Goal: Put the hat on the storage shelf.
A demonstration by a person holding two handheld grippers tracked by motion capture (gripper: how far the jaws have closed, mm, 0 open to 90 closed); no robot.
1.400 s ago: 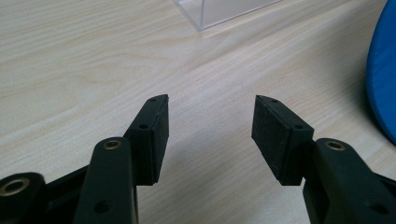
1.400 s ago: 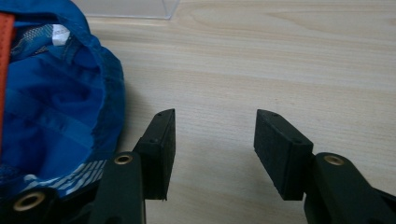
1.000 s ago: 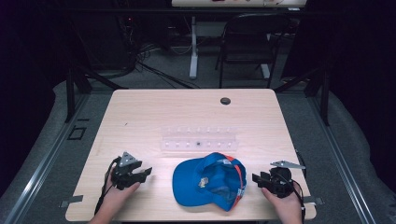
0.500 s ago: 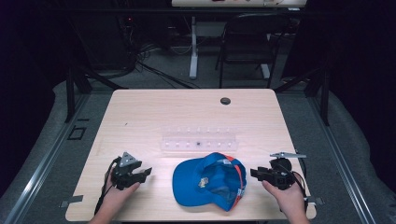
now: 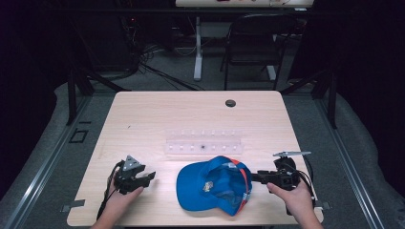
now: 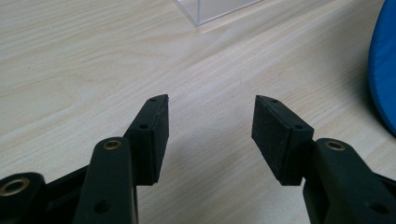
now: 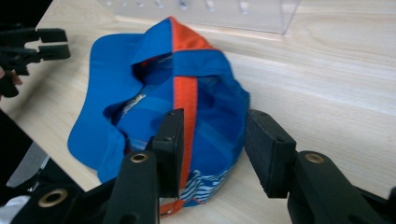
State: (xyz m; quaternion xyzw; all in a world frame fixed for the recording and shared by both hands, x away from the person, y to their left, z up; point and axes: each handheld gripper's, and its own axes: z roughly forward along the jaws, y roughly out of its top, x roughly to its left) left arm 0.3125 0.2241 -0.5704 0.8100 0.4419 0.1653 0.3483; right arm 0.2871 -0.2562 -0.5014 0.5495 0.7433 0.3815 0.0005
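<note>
A blue cap (image 5: 212,183) with an orange stripe lies upside down on the near middle of the wooden table (image 5: 143,119). My right gripper (image 5: 255,178) is at its right edge, pointing left. In the right gripper view its jaws (image 7: 212,135) stand apart and have just been opening. The cap's (image 7: 154,93) rear rim lies between and just beyond them, and the pads do not press on it. My left gripper (image 5: 150,176) rests on the table to the cap's left. It is open (image 6: 210,116) over bare wood, with the cap's brim (image 6: 385,70) off to one side.
A clear plastic tray (image 5: 203,142) with small white pieces lies across the table just beyond the cap. A black round grommet (image 5: 230,103) sits near the far edge. The other hand's gripper (image 7: 51,44) appears at the upper left of the right gripper view.
The right hand has lifted a little beside the cap, and its gripper has tilted. The left hand and the cap have kept still.
</note>
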